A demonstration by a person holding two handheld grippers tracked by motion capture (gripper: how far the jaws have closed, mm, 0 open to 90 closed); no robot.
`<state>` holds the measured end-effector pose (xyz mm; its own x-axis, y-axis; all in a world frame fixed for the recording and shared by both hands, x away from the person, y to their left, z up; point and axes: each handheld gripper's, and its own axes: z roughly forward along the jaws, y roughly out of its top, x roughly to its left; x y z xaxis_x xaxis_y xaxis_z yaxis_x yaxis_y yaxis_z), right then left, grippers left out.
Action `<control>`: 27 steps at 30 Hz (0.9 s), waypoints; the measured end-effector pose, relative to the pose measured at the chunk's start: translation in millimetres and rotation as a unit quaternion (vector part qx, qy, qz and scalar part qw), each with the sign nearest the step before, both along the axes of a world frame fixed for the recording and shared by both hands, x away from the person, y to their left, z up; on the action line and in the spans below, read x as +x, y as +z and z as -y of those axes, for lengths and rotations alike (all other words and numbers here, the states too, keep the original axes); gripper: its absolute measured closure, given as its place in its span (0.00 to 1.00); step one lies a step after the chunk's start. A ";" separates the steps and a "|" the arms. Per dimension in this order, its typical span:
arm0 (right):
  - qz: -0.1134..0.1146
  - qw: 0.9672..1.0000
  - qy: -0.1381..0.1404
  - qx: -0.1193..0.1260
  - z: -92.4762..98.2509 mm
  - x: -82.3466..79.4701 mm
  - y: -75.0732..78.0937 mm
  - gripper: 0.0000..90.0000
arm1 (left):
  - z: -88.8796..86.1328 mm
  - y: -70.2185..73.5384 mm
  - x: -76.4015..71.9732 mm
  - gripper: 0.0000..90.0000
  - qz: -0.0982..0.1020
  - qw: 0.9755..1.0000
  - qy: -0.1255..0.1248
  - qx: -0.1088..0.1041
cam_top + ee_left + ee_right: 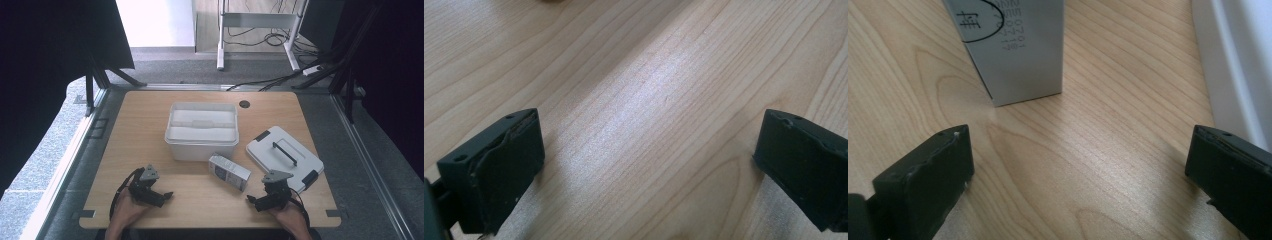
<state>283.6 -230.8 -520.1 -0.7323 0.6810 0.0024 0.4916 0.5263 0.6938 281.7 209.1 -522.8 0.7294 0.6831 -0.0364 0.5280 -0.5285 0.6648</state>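
A white open plastic bin (201,131) stands in the middle of the wooden table (145,125). Its white lid (283,156) with a dark handle lies flat to the right. A small grey carton (229,172) lies on its side in front of the bin. My left gripper (162,196) rests near the front edge, left of the carton, and is open. In the left gripper view its jaws (649,155) stand wide over bare wood. My right gripper (255,201) rests at the front right, open. Its jaws (1078,165) point at the carton's end (1018,50), a little short of it.
A round cable hole (244,104) sits at the table's far edge. The lid's white rim (1238,65) runs along the right side of the right gripper view. A desk frame and cables (260,35) stand on the floor beyond the table.
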 end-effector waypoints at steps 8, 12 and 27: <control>0.000 1.000 0.000 0.000 0.0 -0.1 -0.1 0.00 | 0.0 0.0 -0.3 0.00 0.000 1.000 0.001 0.000; 0.000 1.000 0.000 0.001 0.0 0.0 -0.1 0.00 | -0.2 0.1 -0.4 0.00 0.001 1.000 0.002 -0.001; -0.006 1.000 -0.003 -0.004 -0.2 0.1 1.8 0.01 | 0.2 0.1 0.3 0.00 0.000 1.000 0.001 -0.002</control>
